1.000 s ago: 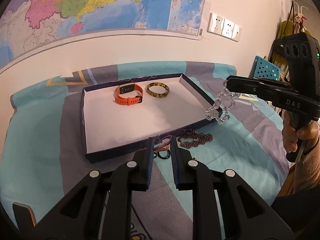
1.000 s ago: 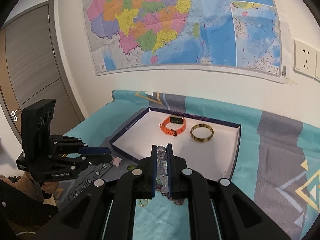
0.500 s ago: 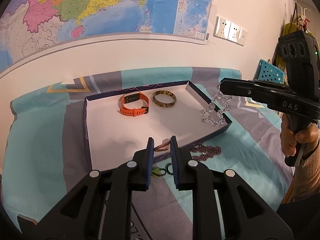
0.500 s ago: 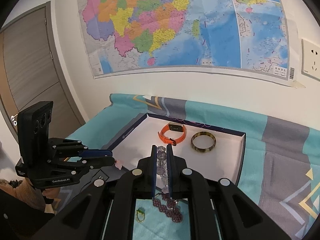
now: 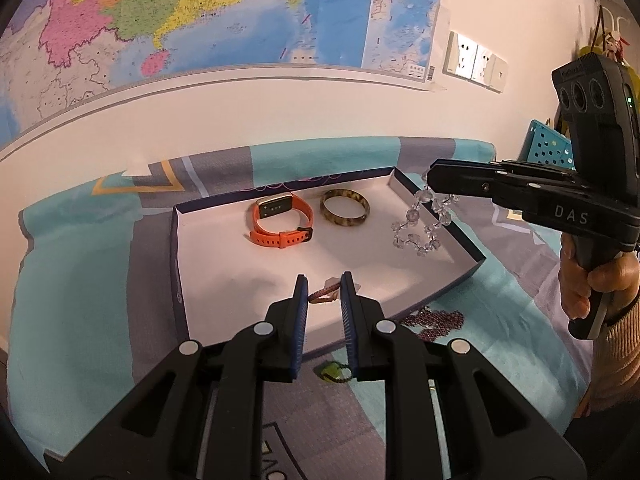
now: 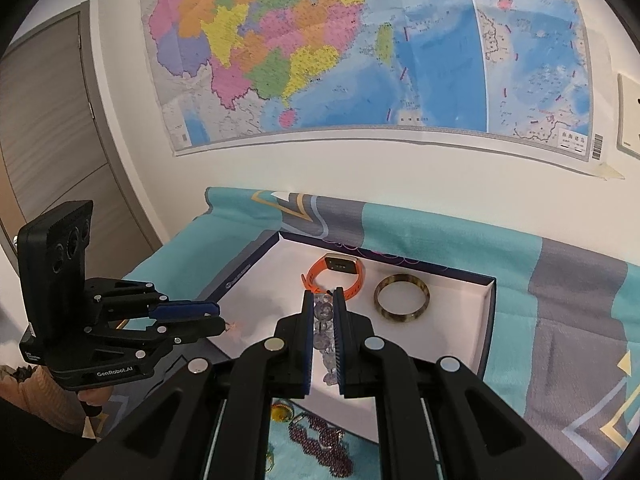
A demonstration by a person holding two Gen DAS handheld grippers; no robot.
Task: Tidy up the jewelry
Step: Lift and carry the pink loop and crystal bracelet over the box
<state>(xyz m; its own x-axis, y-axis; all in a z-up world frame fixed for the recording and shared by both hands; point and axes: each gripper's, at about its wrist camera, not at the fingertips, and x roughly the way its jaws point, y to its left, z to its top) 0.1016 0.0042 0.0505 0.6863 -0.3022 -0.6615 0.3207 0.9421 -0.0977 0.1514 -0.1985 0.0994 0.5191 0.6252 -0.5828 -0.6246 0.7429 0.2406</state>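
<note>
Crystal bead bracelet (image 5: 420, 222): light, limp, slippery, likely chip-prone; right gripper (image 6: 323, 316) clamps its top strand above tray's right edge (image 5: 460, 236); left gripper (image 5: 324, 294) pinches braided cord (image 5: 322, 295)

I see watch (image 5: 282, 220) left of bangle (image 5: 345, 207) at tray's (image 5: 188, 264) far edge; bead necklace (image 5: 434, 322) outside its near edge.

Warm, even indoor light is seen in both views, its source not shown. Soft shadows are cast inside the white-lined shallow navy cardboard tray (image 5: 460, 240). Straight lines are bowed by fisheye distortion, and corners are vignetted black. The colourful paper wall map (image 6: 320, 40) is slightly blurred.
</note>
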